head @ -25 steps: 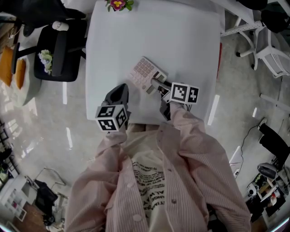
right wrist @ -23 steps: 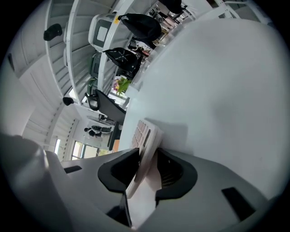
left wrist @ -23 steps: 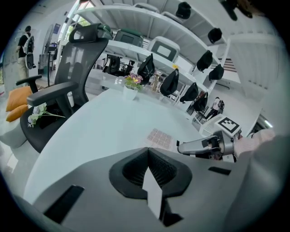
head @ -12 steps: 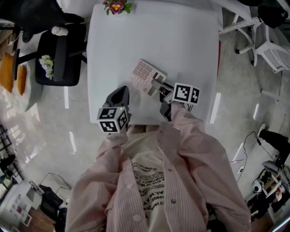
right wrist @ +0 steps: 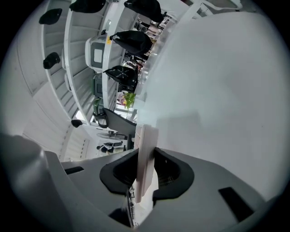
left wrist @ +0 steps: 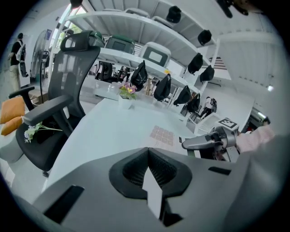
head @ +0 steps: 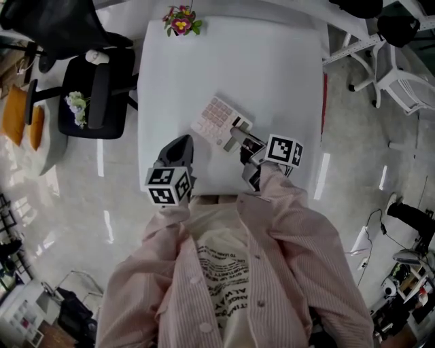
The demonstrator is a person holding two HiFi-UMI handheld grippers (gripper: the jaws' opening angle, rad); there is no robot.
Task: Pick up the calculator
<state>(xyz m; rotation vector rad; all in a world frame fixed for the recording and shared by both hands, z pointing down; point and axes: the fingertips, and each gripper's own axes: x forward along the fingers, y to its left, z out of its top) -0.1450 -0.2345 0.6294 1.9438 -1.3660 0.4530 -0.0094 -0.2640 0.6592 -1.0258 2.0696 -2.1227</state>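
The pink-and-white calculator [head: 217,119] is over the near middle of the white table [head: 272,68]. My right gripper [head: 236,134] is shut on its near edge. In the right gripper view the calculator [right wrist: 146,149] stands edge-on between the pads of the right gripper [right wrist: 146,156], held off the tabletop with its shadow below. My left gripper [head: 181,143] hovers over the table's near edge, left of the calculator, with its jaws together and nothing in them. From the left gripper [left wrist: 148,152] view, the calculator [left wrist: 162,135] and right gripper [left wrist: 204,142] lie ahead to the right.
A small pot of flowers [head: 180,20] stands at the table's far edge. A black office chair [head: 95,88] is close to the table's left side. White chairs [head: 408,75] stand on the floor at the right.
The right gripper's jaws have closed onto the calculator's near edge and lifted it slightly off the table. Both grippers have risen a little.
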